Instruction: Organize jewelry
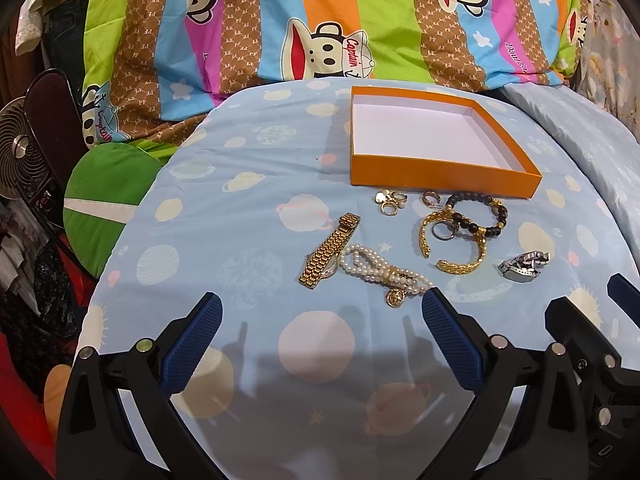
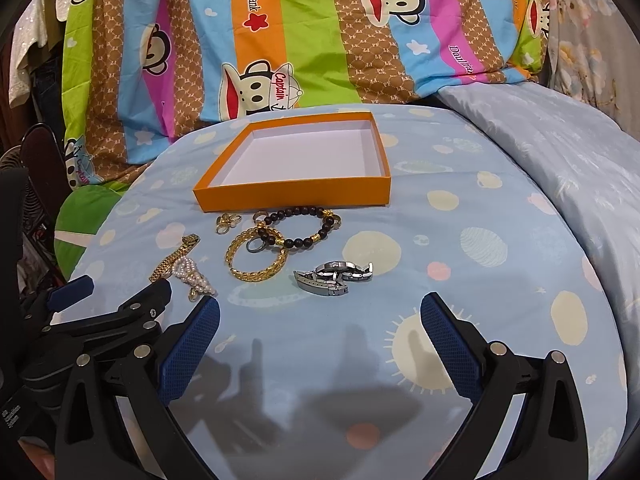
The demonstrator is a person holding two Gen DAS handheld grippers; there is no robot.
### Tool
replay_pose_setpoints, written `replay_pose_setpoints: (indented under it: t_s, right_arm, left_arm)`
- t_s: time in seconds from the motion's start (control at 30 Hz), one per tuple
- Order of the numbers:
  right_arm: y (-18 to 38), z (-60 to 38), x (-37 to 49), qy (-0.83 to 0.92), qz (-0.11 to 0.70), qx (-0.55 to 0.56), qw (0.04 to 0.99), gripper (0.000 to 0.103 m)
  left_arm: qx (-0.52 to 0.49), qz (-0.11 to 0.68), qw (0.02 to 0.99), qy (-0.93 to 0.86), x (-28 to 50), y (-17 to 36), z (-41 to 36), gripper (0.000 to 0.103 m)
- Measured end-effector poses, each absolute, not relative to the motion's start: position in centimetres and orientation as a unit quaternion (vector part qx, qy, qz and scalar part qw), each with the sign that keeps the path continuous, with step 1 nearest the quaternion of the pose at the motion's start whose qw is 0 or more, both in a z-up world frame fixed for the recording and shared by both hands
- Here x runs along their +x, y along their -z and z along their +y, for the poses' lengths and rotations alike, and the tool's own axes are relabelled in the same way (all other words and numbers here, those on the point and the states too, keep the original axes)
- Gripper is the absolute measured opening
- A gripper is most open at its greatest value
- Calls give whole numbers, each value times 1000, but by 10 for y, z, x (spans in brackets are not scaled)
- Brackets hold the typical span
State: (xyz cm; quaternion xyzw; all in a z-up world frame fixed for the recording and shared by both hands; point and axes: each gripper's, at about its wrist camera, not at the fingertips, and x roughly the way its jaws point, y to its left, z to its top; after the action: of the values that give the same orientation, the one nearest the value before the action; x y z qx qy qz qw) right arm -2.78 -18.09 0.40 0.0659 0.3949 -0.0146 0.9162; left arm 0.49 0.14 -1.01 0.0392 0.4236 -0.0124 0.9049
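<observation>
An empty orange box [image 1: 440, 172] [image 2: 296, 196] with a white inside lies on the blue planet-print sheet. In front of it lie a gold watch [image 1: 330, 250] [image 2: 174, 258], a pearl bracelet [image 1: 384, 272] [image 2: 192, 276], a gold bangle [image 1: 452, 248] [image 2: 256, 258], a dark bead bracelet [image 1: 488, 216] [image 2: 304, 226], small gold rings [image 1: 390, 202] [image 2: 226, 222] and a silver watch [image 1: 524, 266] [image 2: 334, 278]. My left gripper [image 1: 322, 324] is open and empty, just short of the pearl bracelet. My right gripper [image 2: 320, 324] is open and empty, just short of the silver watch.
A striped monkey-print quilt [image 1: 320, 20] is piled behind the box. A pale blue duvet [image 2: 552, 140] lies at the right. A green cushion [image 1: 108, 200] and a small fan [image 1: 20, 152] sit off the left edge of the sheet.
</observation>
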Motion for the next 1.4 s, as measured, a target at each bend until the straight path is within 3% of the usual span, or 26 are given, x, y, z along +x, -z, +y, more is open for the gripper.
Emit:
replay_pose_setpoints:
  t_s: [0.9, 1.4]
  right_arm:
    - [29, -202, 29, -92, 430, 4, 898, 98]
    - [38, -203, 38, -112, 455, 5, 883, 42]
  left_arm:
    - [-3, 455, 890, 19, 33, 23, 50, 98]
    - [-15, 481, 872, 86, 40, 26, 10, 98]
